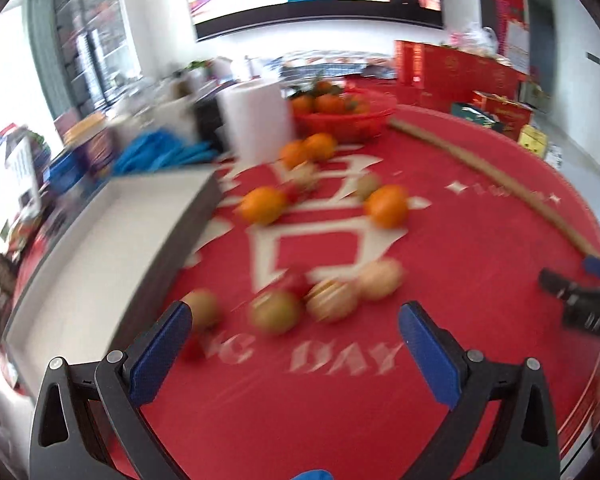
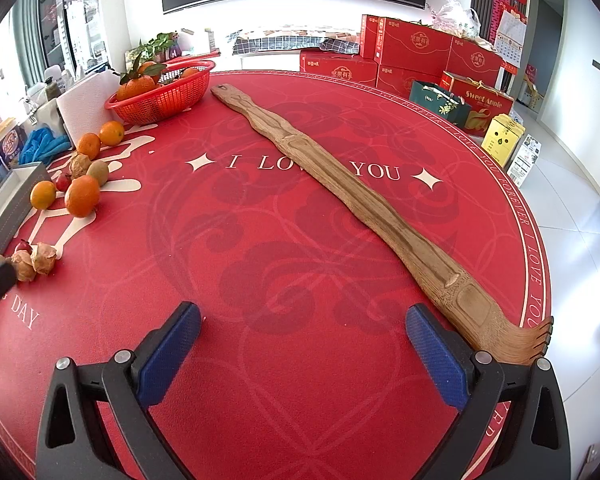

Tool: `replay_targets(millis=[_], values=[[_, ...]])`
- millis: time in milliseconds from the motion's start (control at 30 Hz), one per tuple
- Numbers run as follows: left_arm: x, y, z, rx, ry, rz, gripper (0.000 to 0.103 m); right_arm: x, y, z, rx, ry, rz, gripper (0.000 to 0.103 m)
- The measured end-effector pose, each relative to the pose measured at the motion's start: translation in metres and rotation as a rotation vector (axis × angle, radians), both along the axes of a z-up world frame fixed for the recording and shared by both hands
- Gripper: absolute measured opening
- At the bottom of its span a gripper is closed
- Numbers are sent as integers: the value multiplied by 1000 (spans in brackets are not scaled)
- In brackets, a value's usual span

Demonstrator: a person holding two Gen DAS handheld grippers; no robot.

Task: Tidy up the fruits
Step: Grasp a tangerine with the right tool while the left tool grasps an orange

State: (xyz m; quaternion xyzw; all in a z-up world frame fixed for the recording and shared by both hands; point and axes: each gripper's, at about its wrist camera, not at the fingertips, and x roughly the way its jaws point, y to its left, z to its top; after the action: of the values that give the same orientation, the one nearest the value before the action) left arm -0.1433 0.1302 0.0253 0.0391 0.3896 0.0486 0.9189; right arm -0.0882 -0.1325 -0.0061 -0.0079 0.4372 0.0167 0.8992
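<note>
**Both grippers empty over the red bench**

The left gripper [image 1: 294, 322] and right gripper [image 2: 304, 326] hovered with jaws wide apart, holding nothing. Loose oranges [image 2: 82, 195] lay on the bench [image 2: 300, 272] at left, near the red basket [image 2: 160, 98].

Bright daylight, left wrist view motion-blurred, right wrist view sharp, fisheye-curved dark edges

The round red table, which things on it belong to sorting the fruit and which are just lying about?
For the job:
- loose oranges
- kiwi
- papery husked fruits
- small red fruits
- red basket already holding oranges
- grey tray
- left claw and right claw, both open and empty

Lying about:
- long wooden back scratcher
- paper towel roll
- blue gloves
</note>
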Motion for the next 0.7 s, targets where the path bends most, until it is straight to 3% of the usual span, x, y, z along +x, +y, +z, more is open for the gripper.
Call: replay_targets(millis=[267,400,500,700], values=[[-7,9,-24,-7,54,5,103,1,1,0,1,10,-5,103],[-3,14,-28,-43,92,13,103,3,26,3,21,50,103,103],[-2,26,-32,-125,112,38,103,14,54,9,119,77,210,103],[-2,25,-28,-107,150,30,101,55,111,20,183,87,325,103]])
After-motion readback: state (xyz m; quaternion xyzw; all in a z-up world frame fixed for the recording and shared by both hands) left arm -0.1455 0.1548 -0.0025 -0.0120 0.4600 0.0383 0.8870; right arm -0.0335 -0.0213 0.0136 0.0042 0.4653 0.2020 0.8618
